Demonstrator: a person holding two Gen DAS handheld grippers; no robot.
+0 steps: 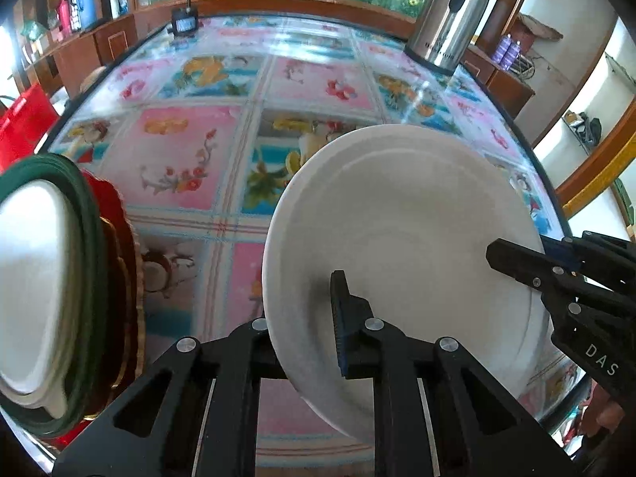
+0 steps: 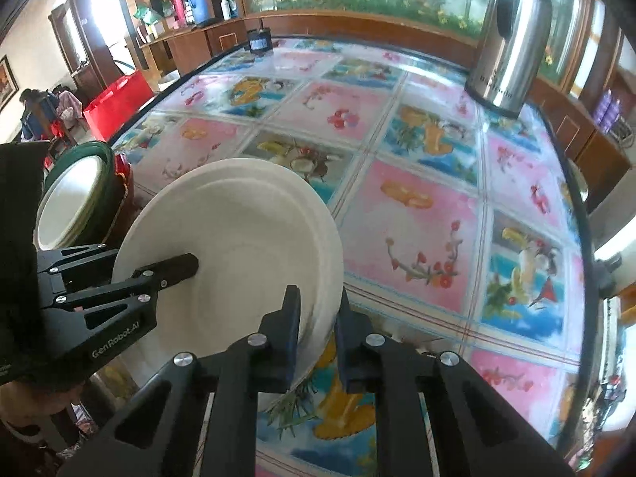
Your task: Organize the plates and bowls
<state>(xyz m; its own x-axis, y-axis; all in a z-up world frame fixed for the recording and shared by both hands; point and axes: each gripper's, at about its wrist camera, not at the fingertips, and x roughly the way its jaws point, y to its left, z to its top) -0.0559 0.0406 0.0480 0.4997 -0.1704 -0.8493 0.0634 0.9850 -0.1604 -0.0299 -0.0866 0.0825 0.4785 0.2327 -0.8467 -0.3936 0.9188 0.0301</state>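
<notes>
Left wrist view: the left gripper (image 1: 302, 318) is clenched on the near rim of a white plate (image 1: 405, 238), one finger over the face and the other hidden under the rim. The right gripper (image 1: 512, 264) pinches the opposite edge from the right. The right wrist view confirms this: the right gripper (image 2: 316, 314) has its fingers either side of the rim, clamped, while the left gripper (image 2: 175, 268) lies across the plate's (image 2: 246, 222) far side. The plate is tilted, and seems to be lifted off the table (image 1: 190, 159).

It looks stiff, glazed and probably slick, and would break if dropped; a grip on the raised rim, with two opposed holds, suits it best.

Just left sits a stack (image 1: 79, 278) of dishes, a green-rimmed white one on top of red ones, likely where the plate belongs. Farther back stands a steel kettle (image 1: 453, 16), and a small dark object (image 1: 185, 22) sits at the far edge.
</notes>
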